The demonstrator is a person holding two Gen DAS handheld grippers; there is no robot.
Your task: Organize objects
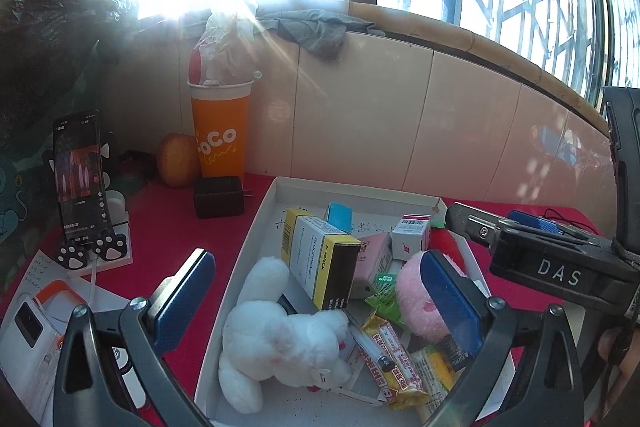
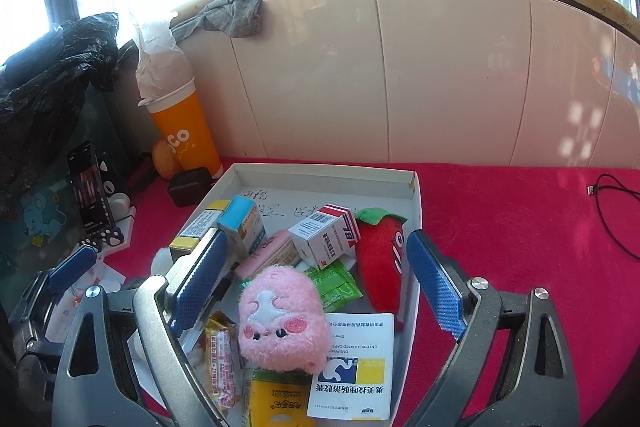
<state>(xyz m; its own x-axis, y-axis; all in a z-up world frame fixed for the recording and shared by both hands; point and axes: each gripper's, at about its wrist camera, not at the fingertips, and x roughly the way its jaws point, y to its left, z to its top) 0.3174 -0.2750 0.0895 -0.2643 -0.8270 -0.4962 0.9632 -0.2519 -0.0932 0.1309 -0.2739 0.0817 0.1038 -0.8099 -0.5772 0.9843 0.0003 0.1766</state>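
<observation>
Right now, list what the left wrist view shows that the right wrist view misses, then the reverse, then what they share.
Only the left wrist view: the white plush rabbit whole, and the power bank.
Only the right wrist view: the red chili plush whole, and the black cable on the red cloth.
Both: the white tray, the pink plush, the orange cup.

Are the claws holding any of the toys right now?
No. Both the left claw and the right claw are open and empty above the white tray.
</observation>
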